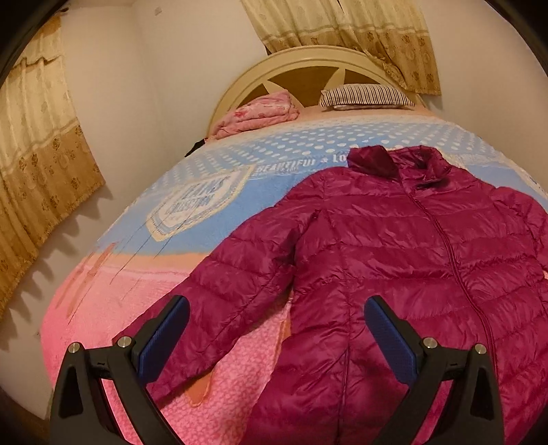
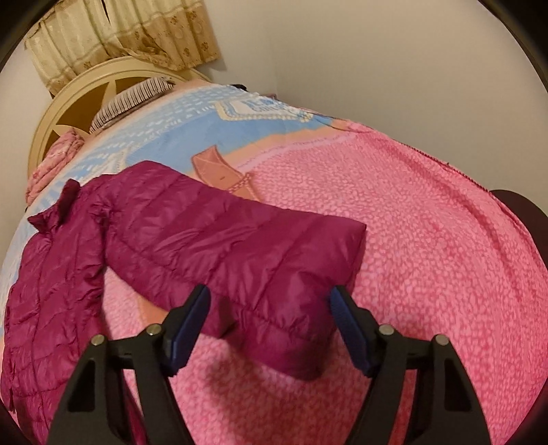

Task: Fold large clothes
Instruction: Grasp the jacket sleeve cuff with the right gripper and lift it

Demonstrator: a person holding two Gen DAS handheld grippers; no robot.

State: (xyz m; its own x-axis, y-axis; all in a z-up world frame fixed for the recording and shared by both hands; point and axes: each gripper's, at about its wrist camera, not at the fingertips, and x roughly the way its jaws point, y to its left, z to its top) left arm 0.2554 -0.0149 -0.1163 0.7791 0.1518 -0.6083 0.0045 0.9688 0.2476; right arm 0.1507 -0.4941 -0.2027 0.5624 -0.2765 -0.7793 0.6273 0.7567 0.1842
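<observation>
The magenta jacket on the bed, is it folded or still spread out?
Spread out: the jacket lies flat, zipped, both sleeves stretched sideways.

Both cams sit right behind their tongs, tilted down over the bed (image 1: 102, 274) toward the headboard (image 1: 308, 58). Left view looks across the puffer jacket (image 1: 394, 256) front; right view hangs close over one sleeve (image 2: 239, 239). Shared: jacket, striped pillow (image 1: 366, 96), curtain (image 1: 359, 30).

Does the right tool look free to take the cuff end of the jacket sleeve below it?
Probably yes: the right tool is open, the sleeve lies flat on the blanket, its cuff between the fingers, nothing covering it.
</observation>
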